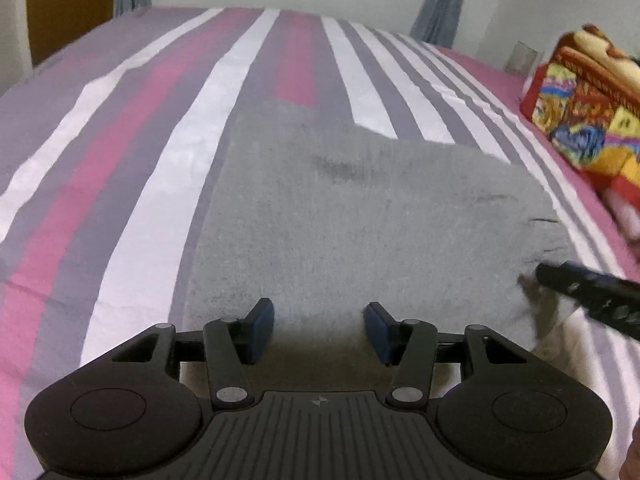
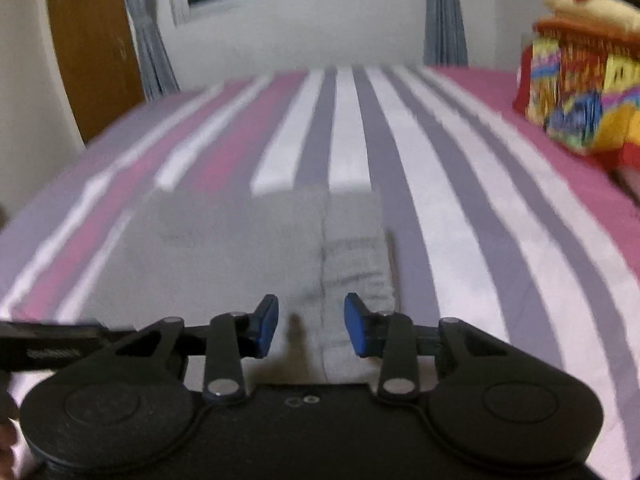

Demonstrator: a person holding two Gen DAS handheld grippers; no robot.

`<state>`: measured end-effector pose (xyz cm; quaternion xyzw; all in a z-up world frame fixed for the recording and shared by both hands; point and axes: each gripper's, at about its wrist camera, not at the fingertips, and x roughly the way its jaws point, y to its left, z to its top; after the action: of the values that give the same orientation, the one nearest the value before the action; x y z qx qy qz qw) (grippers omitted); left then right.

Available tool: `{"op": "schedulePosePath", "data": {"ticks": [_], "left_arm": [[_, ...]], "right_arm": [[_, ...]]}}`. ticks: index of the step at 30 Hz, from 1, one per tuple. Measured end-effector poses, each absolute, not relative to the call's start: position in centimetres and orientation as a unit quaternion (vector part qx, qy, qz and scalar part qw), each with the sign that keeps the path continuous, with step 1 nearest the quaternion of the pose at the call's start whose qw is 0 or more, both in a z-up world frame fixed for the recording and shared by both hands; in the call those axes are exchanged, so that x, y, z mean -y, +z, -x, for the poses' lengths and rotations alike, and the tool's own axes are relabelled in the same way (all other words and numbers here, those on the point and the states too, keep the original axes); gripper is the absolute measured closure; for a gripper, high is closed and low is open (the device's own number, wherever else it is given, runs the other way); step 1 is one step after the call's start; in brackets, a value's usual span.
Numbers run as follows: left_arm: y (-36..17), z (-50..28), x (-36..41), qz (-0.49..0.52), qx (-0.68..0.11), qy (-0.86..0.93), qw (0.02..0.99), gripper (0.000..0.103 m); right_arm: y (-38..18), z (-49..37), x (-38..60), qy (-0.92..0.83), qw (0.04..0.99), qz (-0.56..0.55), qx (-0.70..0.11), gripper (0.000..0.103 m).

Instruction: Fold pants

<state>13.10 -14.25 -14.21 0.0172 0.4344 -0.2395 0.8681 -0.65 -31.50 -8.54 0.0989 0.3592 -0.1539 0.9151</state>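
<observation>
Grey pants point(image 1: 360, 216) lie flat on the striped bed sheet point(image 1: 120, 160), folded into a broad block. My left gripper point(image 1: 319, 330) is open and empty, just above the near edge of the pants. My right gripper point(image 2: 311, 326) is open and empty over the pants' elastic waistband point(image 2: 360, 264), which lies at the right edge of the grey cloth point(image 2: 224, 248). A finger of the right gripper point(image 1: 592, 292) shows at the right edge of the left wrist view, touching the pants' right side. The right wrist view is blurred.
The bed sheet point(image 2: 460, 200) has pink, white and grey stripes. A colourful folded blanket with a plush toy point(image 1: 592, 104) sits at the right side of the bed; it also shows in the right wrist view point(image 2: 580, 88). A wooden door point(image 2: 92, 48), curtains and a window stand beyond the bed.
</observation>
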Motion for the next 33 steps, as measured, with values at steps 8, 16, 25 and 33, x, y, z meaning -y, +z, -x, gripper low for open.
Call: {"op": "schedulePosePath", "data": {"ticks": [8, 16, 25, 33], "left_arm": [[-14.3, -11.9, 14.6, -0.035, -0.421, -0.242, 0.873, 0.051], [-14.3, -11.8, 14.5, -0.044, -0.416, -0.243, 0.875, 0.051], [-12.9, -13.0, 14.9, -0.046, -0.417, -0.241, 0.875, 0.051], [-12.9, -15.5, 16.4, -0.059, -0.414, -0.238, 0.877, 0.051]], "right_arm": [[-10.4, 1.7, 31.7, -0.153, 0.913, -0.087, -0.368, 0.067], [-10.4, 2.3, 30.9, -0.153, 0.916, -0.072, -0.363, 0.067], [-7.5, 1.2, 31.4, -0.133, 0.927, -0.083, -0.341, 0.065], [-6.7, -2.1, 32.2, -0.132, 0.931, -0.071, -0.333, 0.065]]}}
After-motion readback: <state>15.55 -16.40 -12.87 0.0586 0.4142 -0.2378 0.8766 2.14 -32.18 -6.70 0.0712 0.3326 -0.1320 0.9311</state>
